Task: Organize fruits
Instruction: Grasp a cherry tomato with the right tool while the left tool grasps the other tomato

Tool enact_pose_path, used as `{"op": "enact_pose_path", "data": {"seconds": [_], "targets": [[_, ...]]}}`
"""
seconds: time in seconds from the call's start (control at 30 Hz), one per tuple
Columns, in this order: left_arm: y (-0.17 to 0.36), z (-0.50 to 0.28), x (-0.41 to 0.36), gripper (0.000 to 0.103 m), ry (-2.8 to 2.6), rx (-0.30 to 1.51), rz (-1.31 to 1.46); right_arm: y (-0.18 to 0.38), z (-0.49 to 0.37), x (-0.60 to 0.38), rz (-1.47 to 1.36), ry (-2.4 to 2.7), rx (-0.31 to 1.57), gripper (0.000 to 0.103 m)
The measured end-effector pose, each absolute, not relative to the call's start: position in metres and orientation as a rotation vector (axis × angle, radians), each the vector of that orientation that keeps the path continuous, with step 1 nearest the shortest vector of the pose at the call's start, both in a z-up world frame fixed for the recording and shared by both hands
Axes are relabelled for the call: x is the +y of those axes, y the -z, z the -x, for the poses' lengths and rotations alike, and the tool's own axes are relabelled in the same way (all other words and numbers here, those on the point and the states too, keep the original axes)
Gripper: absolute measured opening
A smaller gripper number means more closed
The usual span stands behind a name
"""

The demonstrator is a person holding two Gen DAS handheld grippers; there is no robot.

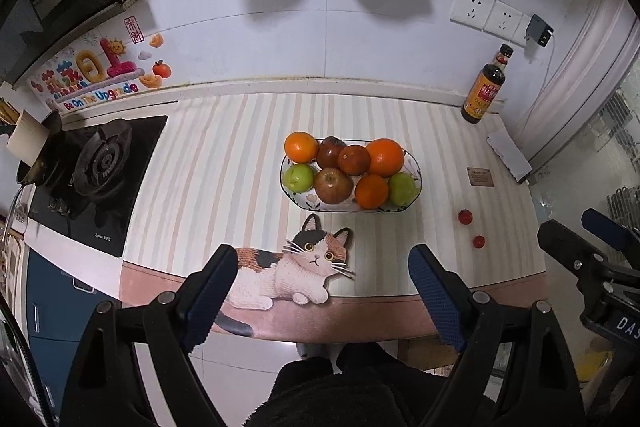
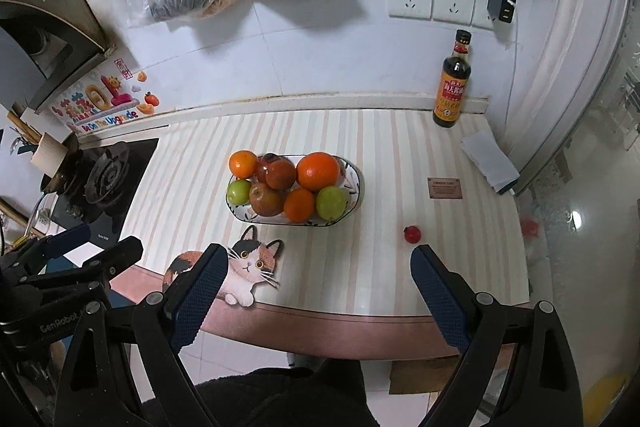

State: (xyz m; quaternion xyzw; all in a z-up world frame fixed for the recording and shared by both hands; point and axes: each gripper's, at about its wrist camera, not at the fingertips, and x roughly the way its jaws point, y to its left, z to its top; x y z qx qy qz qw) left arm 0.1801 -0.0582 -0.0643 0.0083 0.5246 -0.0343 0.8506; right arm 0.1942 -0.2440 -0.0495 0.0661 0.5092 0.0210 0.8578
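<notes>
At the far left sits the gas burner, black, set into the striped counter. Next comes my left gripper, hanging over the counter's front edge with its 2 blue-padded fingers spread wide and nothing between them. Under it lies the cat-shaped mat, flat on the counter and overhanging the edge. Just behind the mat stands the oval fruit bowl, filled with 3 oranges, 2 green apples and 3 dark red fruits, including a red apple at the front. Right of the bowl, well apart from it, 2 small red fruits lie loose on the counter, 1 nearer the front edge than the other. My right gripper also hangs over the front edge, fingers wide apart and holding nothing; 1 small red fruit lies just beyond its right fingertip. Further back stand a brown tag, a folded white cloth and a dark sauce bottle against the wall.
</notes>
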Motion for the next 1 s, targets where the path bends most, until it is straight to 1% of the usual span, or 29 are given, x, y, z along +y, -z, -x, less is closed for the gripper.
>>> {"op": "enact_pose_path", "data": {"seconds": [0.13, 0.37, 0.47, 0.5, 0.53, 0.57, 0.7, 0.8, 1.0], "targets": [[0.065, -0.181, -0.058, 0.087, 0.068, 1.112, -0.013, 0.048, -0.195, -0.245, -0.135, -0.046, 1.075, 0.095], [0.072, -0.187, -0.058, 0.087, 0.053, 1.132, -0.001, 0.063, -0.207, -0.246, -0.149, -0.068, 1.110, 0.095], [0.079, -0.193, -0.058, 0.087, 0.042, 1.151, 0.004, 0.071, -0.214, -0.249, -0.165, -0.072, 1.124, 0.099], [0.081, -0.195, -0.059, 0.093, 0.037, 1.159, 0.001, 0.075, -0.217, -0.252, -0.177, -0.073, 1.128, 0.099], [0.084, -0.198, -0.060, 0.101, 0.033, 1.164, -0.001, 0.078, -0.218, -0.253, -0.184, -0.072, 1.130, 0.099], [0.088, -0.201, -0.061, 0.102, 0.027, 1.169, -0.002, 0.083, -0.221, -0.256, -0.196, -0.070, 1.138, 0.099], [0.099, -0.215, -0.066, 0.102, 0.021, 1.180, -0.001, 0.108, -0.234, -0.274, -0.271, -0.079, 1.177, 0.099], [0.111, -0.229, -0.076, 0.102, 0.029, 1.190, -0.010, 0.136, -0.243, -0.299, -0.375, -0.091, 1.202, 0.099], [0.143, -0.266, -0.134, 0.102, 0.108, 1.204, -0.101, 0.200, -0.250, -0.361, -0.414, 0.058, 1.242, 0.099]]}}
